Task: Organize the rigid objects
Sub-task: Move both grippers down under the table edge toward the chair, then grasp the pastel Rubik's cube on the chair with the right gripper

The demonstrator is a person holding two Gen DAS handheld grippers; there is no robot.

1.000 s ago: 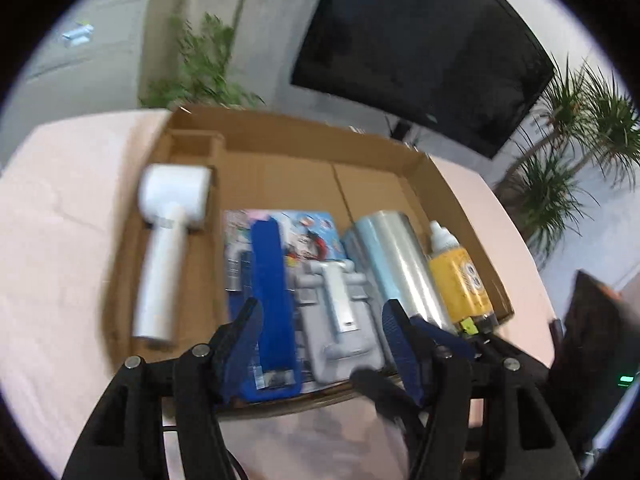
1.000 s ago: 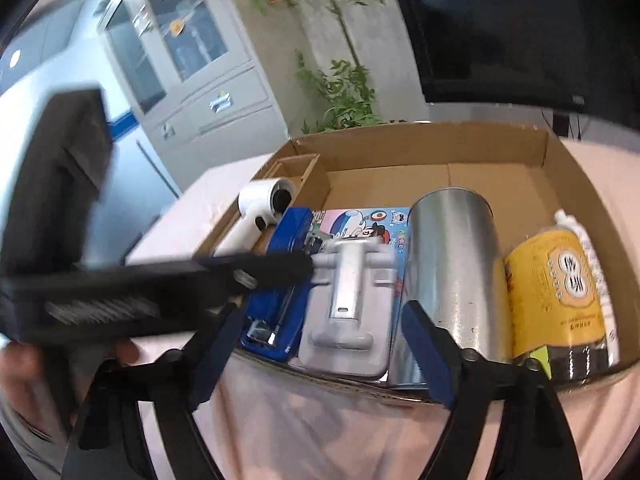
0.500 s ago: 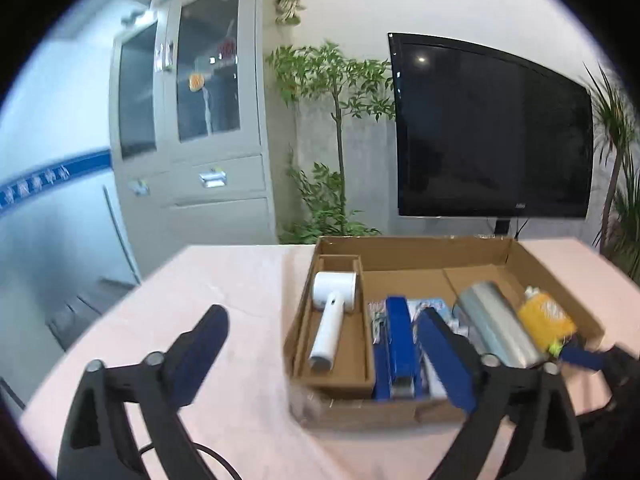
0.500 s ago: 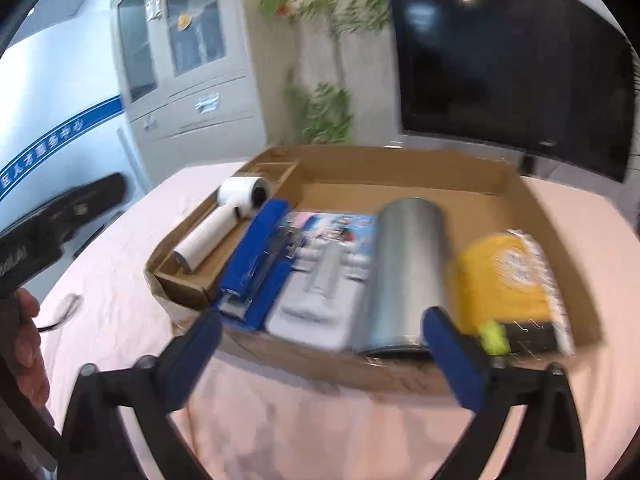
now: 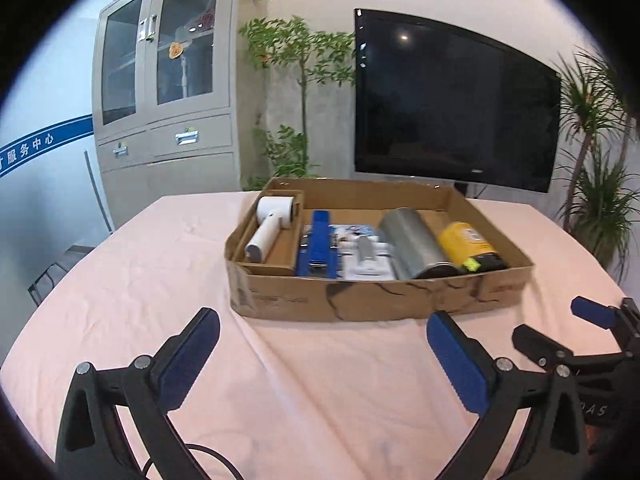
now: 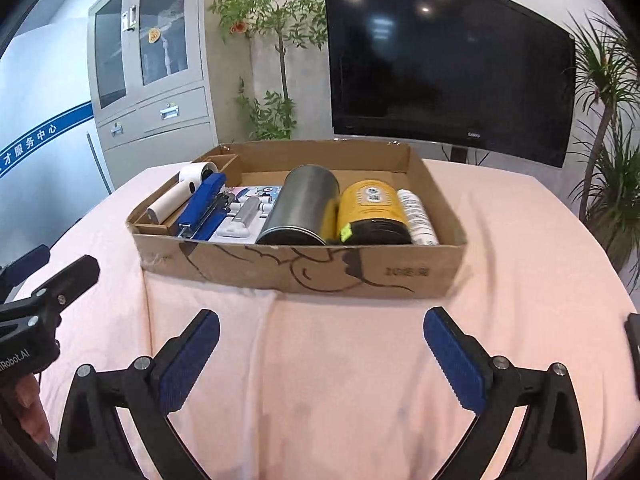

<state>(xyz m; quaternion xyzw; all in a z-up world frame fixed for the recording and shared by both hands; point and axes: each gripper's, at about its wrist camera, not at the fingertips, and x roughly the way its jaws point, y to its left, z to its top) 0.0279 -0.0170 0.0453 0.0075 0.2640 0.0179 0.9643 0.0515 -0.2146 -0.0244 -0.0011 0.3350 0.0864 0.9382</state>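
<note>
A shallow cardboard box [image 5: 360, 300] [image 6: 304, 272] sits on the pink tablecloth. In it lie a white handheld device [image 5: 270, 226] [image 6: 178, 192], a blue stapler [image 5: 318, 242] [image 6: 204, 208], a grey blister pack [image 5: 368, 258] [image 6: 244, 216], a steel tumbler [image 5: 412, 242] [image 6: 300, 204], a yellow bottle [image 5: 466, 244] [image 6: 372, 208] and a white tube [image 6: 416, 216]. My left gripper [image 5: 322, 364] is open and empty, in front of the box. My right gripper [image 6: 320, 358] is open and empty, also in front of it.
The round table [image 5: 140, 280] carries a pink cloth. Behind it stand a dark TV [image 5: 452, 100], a grey cabinet [image 5: 164, 100] and potted plants [image 5: 596, 184]. The other gripper shows at the right edge of the left wrist view [image 5: 592, 344] and the left edge of the right wrist view [image 6: 36, 296].
Both grippers have pulled back and up from over the box to the cloth in front of it. The left jaws have opened wider. The box's contents have not moved.
</note>
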